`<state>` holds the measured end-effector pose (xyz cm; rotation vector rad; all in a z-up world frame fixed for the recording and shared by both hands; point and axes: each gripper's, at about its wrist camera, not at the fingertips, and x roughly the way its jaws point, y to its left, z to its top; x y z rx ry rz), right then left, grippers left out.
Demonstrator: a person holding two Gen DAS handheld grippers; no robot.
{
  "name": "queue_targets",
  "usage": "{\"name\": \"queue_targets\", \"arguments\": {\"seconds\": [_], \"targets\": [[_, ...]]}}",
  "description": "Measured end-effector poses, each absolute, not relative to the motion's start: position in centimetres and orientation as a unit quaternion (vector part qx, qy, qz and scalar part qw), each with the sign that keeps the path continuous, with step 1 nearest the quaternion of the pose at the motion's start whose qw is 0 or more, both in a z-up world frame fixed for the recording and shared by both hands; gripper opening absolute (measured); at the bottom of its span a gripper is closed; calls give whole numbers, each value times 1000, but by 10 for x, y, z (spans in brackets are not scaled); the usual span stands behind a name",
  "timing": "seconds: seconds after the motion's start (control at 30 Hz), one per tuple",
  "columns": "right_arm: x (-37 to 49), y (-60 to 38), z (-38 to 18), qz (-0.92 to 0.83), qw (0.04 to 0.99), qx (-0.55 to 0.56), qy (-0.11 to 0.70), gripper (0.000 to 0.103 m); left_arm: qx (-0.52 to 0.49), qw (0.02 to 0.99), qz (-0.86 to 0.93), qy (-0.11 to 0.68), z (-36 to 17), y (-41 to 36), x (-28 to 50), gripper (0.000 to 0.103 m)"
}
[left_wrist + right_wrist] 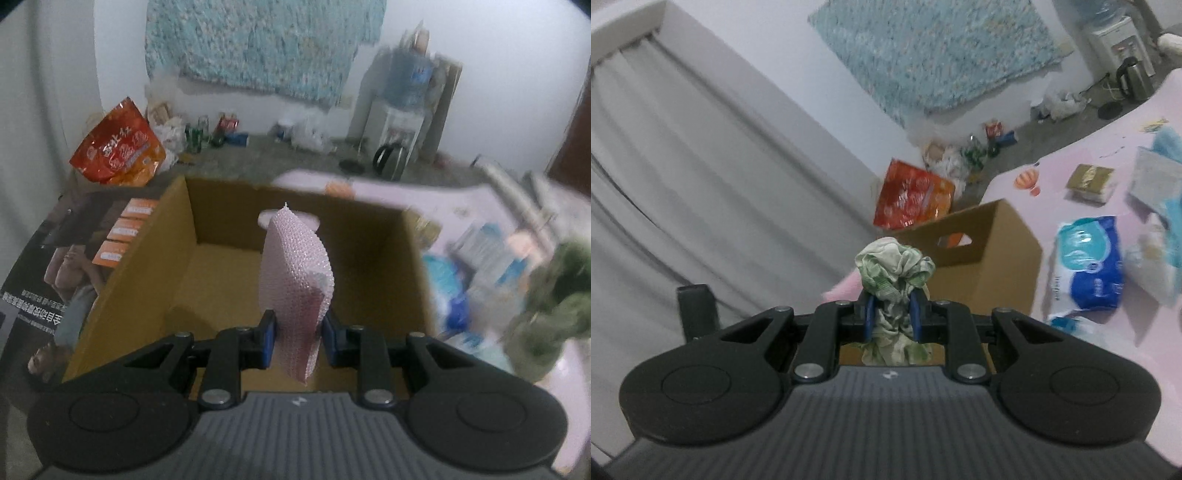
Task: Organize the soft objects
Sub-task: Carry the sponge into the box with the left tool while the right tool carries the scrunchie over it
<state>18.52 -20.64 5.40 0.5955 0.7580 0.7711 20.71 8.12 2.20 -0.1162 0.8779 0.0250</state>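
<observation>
My left gripper [297, 334] is shut on a pink textured pouch [295, 277], which stands upright between the blue pads above the open cardboard box [147, 266]. The box's brown floor shows on both sides of the pouch. In the right wrist view my right gripper [893, 317] is shut on a bunched green and white cloth [895, 271], held in the air in front of the same cardboard box [997, 251], which sits on the pink table [1052, 170]. That cloth appears blurred at the right edge of the left wrist view as a green bundle [546, 310].
A blue and white tissue pack [1089, 266], a small gold-topped box [1091, 182] and light blue soft items [1167, 147] lie on the table. An orange snack bag [912, 199] stands behind the box. A kettle [389, 158], bottles [195, 134] and a water dispenser [402, 96] are on the floor.
</observation>
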Motion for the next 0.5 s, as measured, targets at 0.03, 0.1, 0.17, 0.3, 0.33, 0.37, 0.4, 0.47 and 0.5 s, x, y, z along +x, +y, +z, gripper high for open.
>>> {"name": "queue_targets", "arguments": {"seconds": [0.03, 0.1, 0.17, 0.3, 0.33, 0.37, 0.4, 0.47, 0.5], "targets": [[187, -198, 55, 362, 815, 275, 360, 18, -44, 900, 13, 434, 11, 79, 214, 27], [189, -184, 55, 364, 813, 267, 368, 18, -15, 892, 12, 452, -10, 72, 221, 27], [192, -172, 53, 363, 813, 258, 374, 18, 7, 880, 0, 475, -30, 63, 227, 27], [195, -167, 48, 358, 813, 253, 384, 19, 26, 857, -35, 513, -54, 48, 223, 28], [197, -168, 46, 356, 813, 253, 384, 19, 17, 851, -50, 522, -56, 47, 221, 29], [198, -169, 45, 353, 814, 253, 384, 19, 4, 847, -61, 528, -58, 49, 219, 30], [200, -172, 42, 351, 816, 252, 385, 19, -14, 844, -73, 532, -58, 52, 218, 32], [204, -177, 38, 346, 816, 253, 387, 20, -52, 833, -88, 544, -58, 62, 218, 44], [204, -180, 36, 344, 816, 255, 388, 20, -74, 828, -93, 548, -57, 69, 217, 52]]}}
